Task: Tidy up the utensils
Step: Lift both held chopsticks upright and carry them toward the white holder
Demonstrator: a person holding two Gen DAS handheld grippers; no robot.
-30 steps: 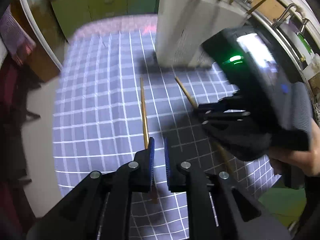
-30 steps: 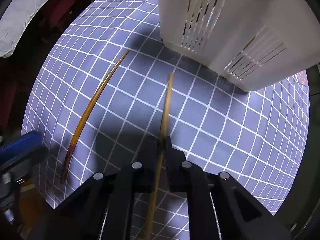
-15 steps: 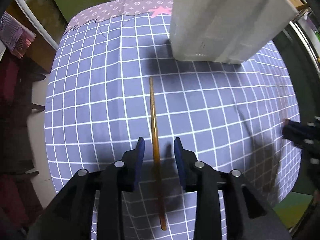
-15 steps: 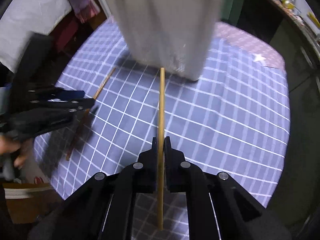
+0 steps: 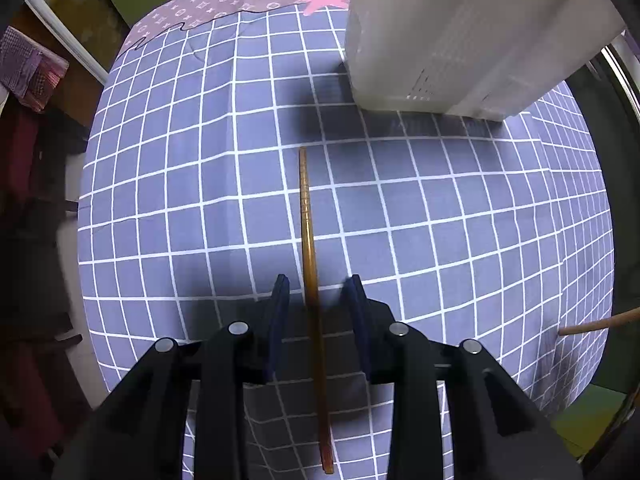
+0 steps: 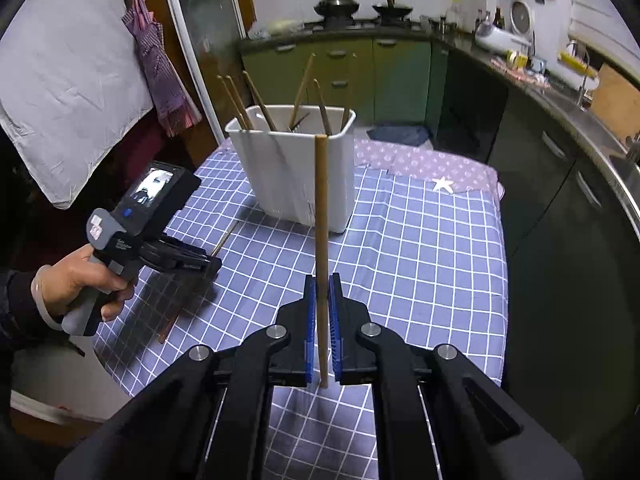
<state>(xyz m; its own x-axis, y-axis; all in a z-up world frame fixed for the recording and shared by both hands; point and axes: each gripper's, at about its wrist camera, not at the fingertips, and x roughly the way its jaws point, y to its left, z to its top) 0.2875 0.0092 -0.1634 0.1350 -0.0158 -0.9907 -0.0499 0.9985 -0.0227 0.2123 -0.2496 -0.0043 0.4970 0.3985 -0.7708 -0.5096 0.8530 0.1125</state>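
Note:
A brown chopstick [image 5: 308, 232] lies on the blue checked tablecloth [image 5: 160, 200]. My left gripper [image 5: 317, 286] is open and hovers low over it, one finger on each side. My right gripper [image 6: 321, 284] is shut on a lighter wooden chopstick [image 6: 321, 200] and holds it up in the air, pointing toward the white utensil holder [image 6: 288, 172], which has several chopsticks standing in it. The holder also shows at the top right of the left wrist view [image 5: 460, 40]. The left gripper appears in the right wrist view [image 6: 192, 260], above the lying chopstick [image 6: 224, 238].
The table's left edge [image 5: 84, 240] drops to the floor. A pink patterned cloth [image 6: 440, 164] covers the far end of the table. Green kitchen cabinets [image 6: 360, 72] and a dark counter [image 6: 560, 120] stand beyond and to the right.
My right gripper has lifted its chopstick off the table and tilted up toward the holder. My left gripper has opened and settled astride the brown chopstick.

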